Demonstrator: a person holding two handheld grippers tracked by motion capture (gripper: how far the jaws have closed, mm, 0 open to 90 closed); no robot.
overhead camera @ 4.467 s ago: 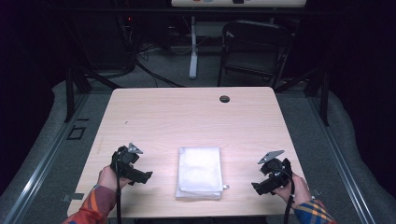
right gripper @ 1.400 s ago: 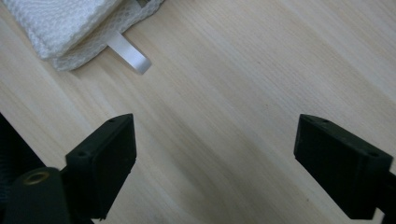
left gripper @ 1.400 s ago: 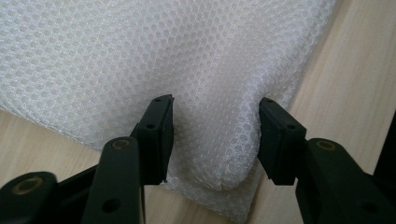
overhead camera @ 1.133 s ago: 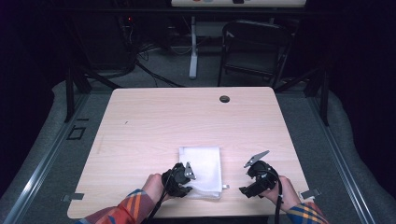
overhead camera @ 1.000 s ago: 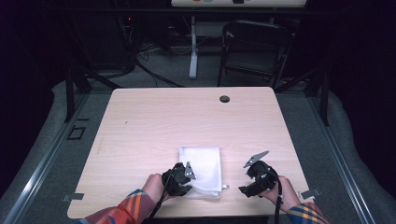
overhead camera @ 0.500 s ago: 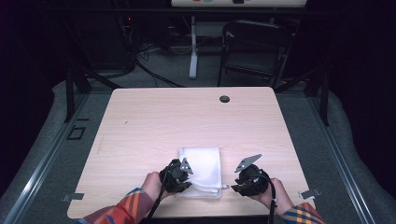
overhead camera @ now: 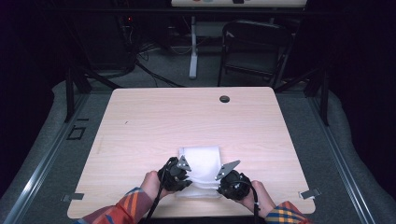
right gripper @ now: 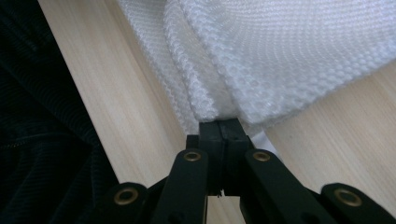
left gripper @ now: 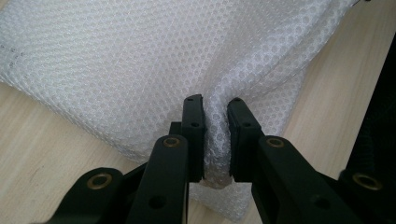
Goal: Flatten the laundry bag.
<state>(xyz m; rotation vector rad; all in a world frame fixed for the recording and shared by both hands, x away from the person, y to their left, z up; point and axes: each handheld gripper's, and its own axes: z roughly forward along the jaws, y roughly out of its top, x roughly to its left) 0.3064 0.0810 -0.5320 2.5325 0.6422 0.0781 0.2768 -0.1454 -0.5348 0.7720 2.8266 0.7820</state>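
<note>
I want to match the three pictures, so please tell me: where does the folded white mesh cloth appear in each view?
High view: the folded white mesh cloth lies at bottom centre, between both grippers.
Left gripper view: it covers the upper area, a fold pinched between the jaws.
Right gripper view: it is at the upper right, its corner clamped at the jaw tips.
Shared landmark: the light wooden table.

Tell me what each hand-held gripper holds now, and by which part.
Both hold the white cloth. The left hand-held gripper pinches a bunched fold near its edge; the right hand-held gripper is shut on the cloth's edge at a near corner.
</note>
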